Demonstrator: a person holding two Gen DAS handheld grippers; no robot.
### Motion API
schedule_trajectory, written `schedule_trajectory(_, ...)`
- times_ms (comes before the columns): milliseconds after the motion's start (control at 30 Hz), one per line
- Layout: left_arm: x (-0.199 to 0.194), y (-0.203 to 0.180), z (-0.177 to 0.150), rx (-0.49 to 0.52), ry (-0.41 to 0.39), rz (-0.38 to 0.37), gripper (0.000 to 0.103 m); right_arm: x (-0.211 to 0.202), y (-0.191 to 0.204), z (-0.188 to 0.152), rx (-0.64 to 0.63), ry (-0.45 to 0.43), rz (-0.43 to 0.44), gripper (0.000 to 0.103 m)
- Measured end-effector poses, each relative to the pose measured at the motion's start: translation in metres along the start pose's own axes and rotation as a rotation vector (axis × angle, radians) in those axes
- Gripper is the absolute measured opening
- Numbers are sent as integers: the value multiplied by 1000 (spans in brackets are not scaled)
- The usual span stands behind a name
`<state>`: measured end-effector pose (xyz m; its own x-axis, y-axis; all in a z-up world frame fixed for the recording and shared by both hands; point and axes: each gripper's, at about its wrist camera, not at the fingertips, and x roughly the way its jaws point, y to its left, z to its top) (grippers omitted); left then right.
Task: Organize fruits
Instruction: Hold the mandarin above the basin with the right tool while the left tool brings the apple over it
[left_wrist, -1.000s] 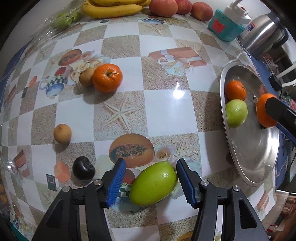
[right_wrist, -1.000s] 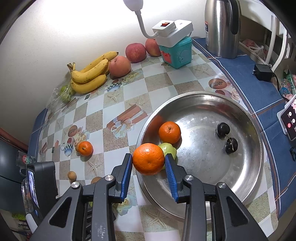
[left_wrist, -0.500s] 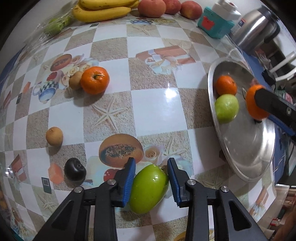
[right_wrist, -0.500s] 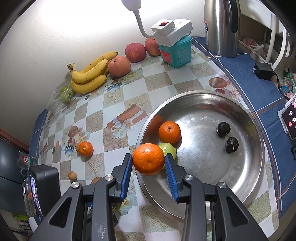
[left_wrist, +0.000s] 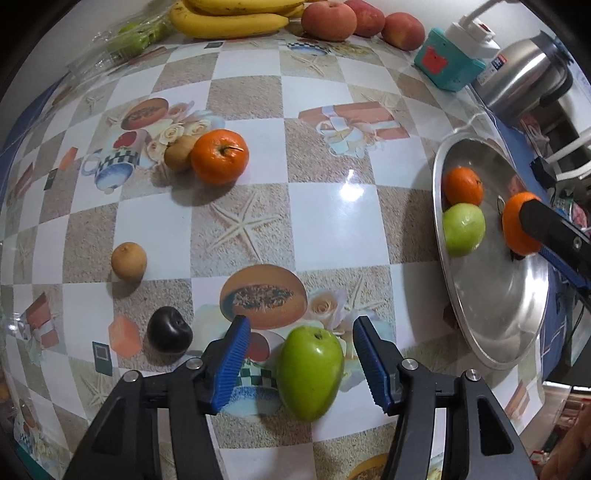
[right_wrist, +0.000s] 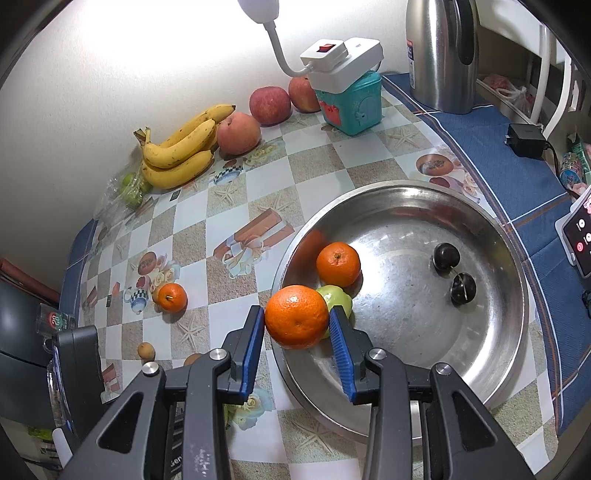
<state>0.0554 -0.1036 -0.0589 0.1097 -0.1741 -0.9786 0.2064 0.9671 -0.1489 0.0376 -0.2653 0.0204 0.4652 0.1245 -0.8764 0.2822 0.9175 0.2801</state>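
Two tongs, one grip lost

My left tongs (left_wrist: 301, 365) are opening again around the green mango (left_wrist: 310, 373), back on the table (left_wrist: 177, 232) after a squeeze. Regrasp needed. Farther off, right tongs (right_wrist: 297, 325) keep pinching the orange (right_wrist: 296, 316) over the steel bowl (right_wrist: 491, 373).

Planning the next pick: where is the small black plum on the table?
Left wrist view, lower left: the small black plum lies beside the left claw, below the tan round fruit.

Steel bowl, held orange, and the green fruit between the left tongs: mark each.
Steel bowl (right_wrist: 491, 373), right wrist view, bare floor.
Held orange (right_wrist: 296, 316), right wrist view, front face.
Green fruit (left_wrist: 310, 373), left wrist view, middle of skin.
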Motion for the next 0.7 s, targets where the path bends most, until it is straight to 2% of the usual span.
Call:
schedule_trajectory(167,5,-3,-8,28,25,25,61,-3,-1,-1,7,0,-1,38)
schedule_trajectory(233,5,-4,-10,35,21,30,52,-4,-2,-1,8,-3,0,38)
schedule_trajectory(267,4,-4,-11,36,18,26,39,-5,-3,-1,9,-4,0,38)
schedule_trajectory(467,-8,-3,-9,22,-31,33,39,-10,-4,-2,12,-12,-1,38)
schedule_trajectory(700,-41,-2,9,10,-172,-16,39,-10,-16,0,36,-13,-30,38)
